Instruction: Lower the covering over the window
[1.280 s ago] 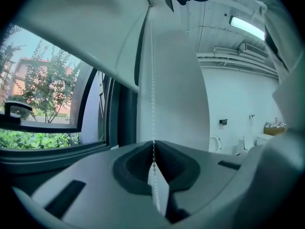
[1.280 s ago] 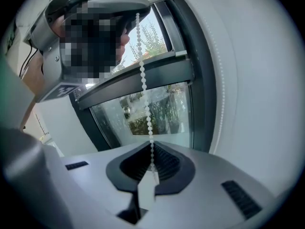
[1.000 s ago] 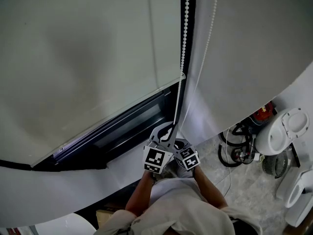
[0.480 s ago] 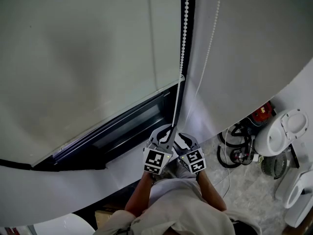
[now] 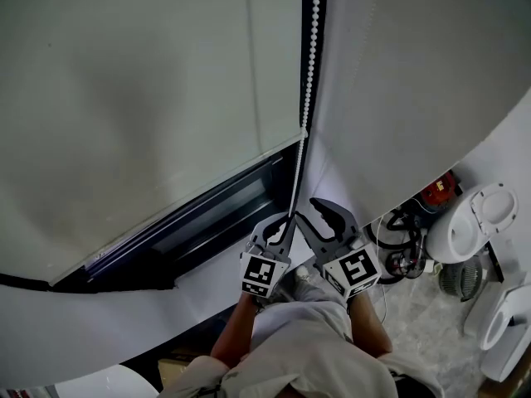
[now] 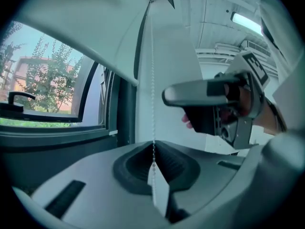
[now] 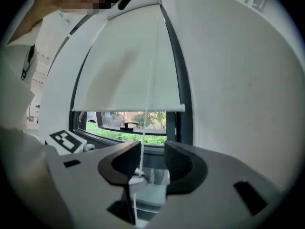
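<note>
My left claw [image 5: 282,222] is pressed together on the bead chain [image 5: 309,65], pinching it at the very tips. In the left gripper view the chain [image 6: 152,80] rises straight up from the closed left claw [image 6: 153,149] toward the top of the window.

My right claw [image 5: 309,212] sits just beside the left one, a little higher, with its jaws spread. They have just sprung wide and eased slightly back in. In the right gripper view the chain [image 7: 147,94] shows in the gap of the right claw [image 7: 152,151], close to the jaw on the picture's left. The pads do not press on it.

The blind [image 5: 149,81] hangs to the left of the chain. It covers most of the window [image 5: 216,214]. In the right gripper view the blind [image 7: 126,66] ends at a pale bottom bar [image 7: 126,109]. Below the bar a strip of the window [image 7: 107,123] is uncovered, with greenery outside and a dark handle [image 7: 128,126].

Past my right hand, on the floor [image 5: 415,305], lie a coiled black hose [image 5: 398,243] and a red object [image 5: 436,191].
</note>
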Demonstrator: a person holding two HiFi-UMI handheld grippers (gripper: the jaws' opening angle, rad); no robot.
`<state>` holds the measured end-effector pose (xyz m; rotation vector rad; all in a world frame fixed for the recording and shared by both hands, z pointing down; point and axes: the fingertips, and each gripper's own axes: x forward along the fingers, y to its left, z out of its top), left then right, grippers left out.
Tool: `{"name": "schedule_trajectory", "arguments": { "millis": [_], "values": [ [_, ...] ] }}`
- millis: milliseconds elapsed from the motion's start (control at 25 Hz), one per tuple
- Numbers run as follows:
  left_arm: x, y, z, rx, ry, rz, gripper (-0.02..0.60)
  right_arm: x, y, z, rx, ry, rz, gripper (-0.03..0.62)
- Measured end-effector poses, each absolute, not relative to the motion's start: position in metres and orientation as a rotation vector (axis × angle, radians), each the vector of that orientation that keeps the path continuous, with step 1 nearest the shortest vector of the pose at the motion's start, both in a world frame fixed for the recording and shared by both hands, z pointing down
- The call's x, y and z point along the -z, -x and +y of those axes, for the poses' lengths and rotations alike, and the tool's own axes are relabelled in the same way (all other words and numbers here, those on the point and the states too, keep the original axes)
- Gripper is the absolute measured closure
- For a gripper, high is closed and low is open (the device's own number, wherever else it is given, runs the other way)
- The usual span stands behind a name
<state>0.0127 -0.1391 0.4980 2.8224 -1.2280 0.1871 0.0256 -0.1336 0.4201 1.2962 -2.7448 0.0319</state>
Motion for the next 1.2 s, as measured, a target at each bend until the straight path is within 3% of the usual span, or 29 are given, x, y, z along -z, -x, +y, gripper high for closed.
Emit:
{"name": "schedule_trajectory", "arguments": {
  "millis": [400, 760, 960, 1200],
  "values": [
    [-0.497, -0.018, -0.137, -0.181, -2.831, -1.213, 0.561, -0.329, -0.009, -0.145, 0.201, -1.299, -2.873, 0.462],
    [-0.498, -0.019, -0.138, -0.187, -2.845, -1.205, 0.561, -0.301, -0.001, -0.150, 0.304, -1.258, -2.902, 0.480],
    [-0.497, -0.020, -0.137, -0.181, -2.852, -1.195, 0.561, -0.298, 0.001, -0.151, 0.283, -1.276, -2.919, 0.584],
    [-0.513, -0.016, -0.135, -0.229, -2.835, -1.180, 0.561, -0.316, 0.005, -0.155, 0.237, -1.296, -2.873, 0.594]
  ]
}}
